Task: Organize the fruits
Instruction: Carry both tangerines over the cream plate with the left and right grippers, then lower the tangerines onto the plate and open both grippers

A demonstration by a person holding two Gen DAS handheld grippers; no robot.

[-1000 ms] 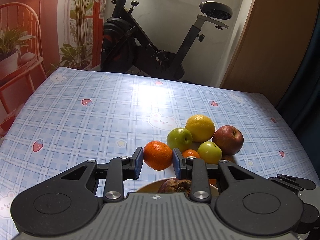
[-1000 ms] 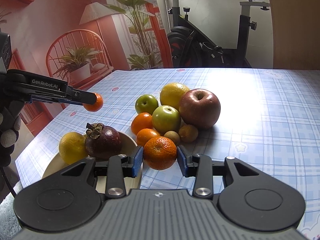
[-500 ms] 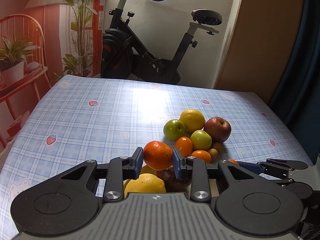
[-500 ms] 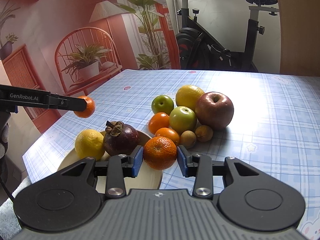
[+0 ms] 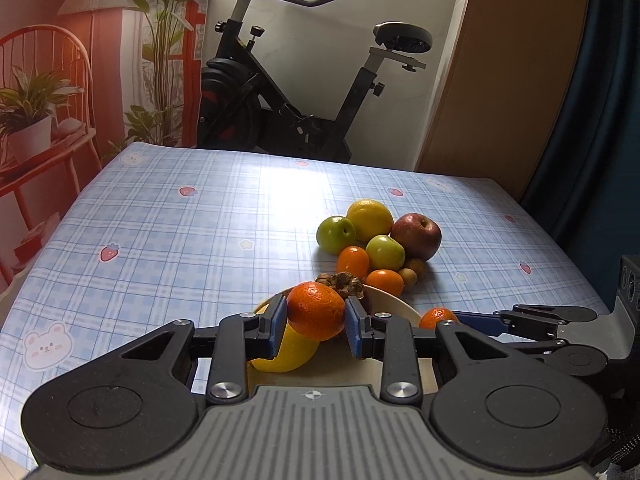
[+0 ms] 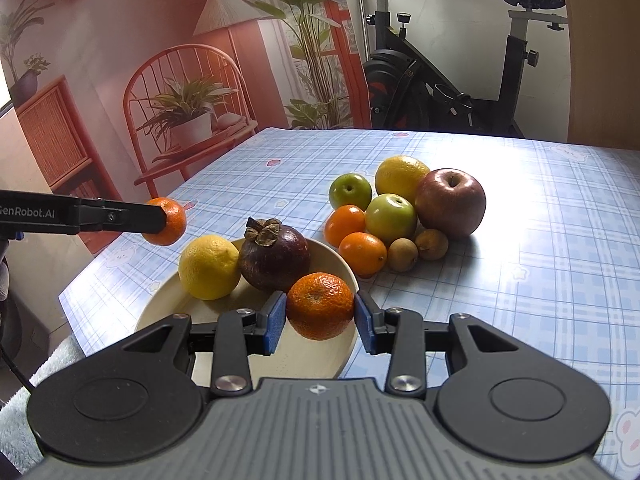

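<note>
Right wrist view: at the far left edge, the left gripper (image 6: pixel 166 220) is reaching in as a flat black bar, its fingers pinching a small glossy mandarin (image 6: pixel 170 222) in the air above the table's near left corner. Low in the centre-left, a round, smooth cream plate (image 6: pixel 168 308) is sitting on the blue plaid tablecloth (image 6: pixel 540 264) and holding a dimpled yellow lemon (image 6: pixel 209 267) beside a dark purple mangosteen (image 6: pixel 276 258) with a dry brown cap. At the bottom centre, the right gripper (image 6: pixel 320 320) is clamping a pebbly-skinned orange tangerine (image 6: pixel 320 306) between its blue pads (image 6: pixel 276 320), over the plate's right part. Right of the plate, a loose pile is lying directly on the cloth: two green apples, two small oranges, a large yellow citrus, two dull brown round fruits and a shiny red apple (image 6: pixel 451 203).

Left wrist view: at the lower centre, the same mandarin (image 5: pixel 316 311) is showing, squeezed between the left gripper's (image 5: pixel 316 326) blue pads over the plate (image 5: pixel 394 300), and at the lower right the right gripper (image 5: pixel 444 318) is coming in from the side with its tangerine (image 5: pixel 436 316).
</note>
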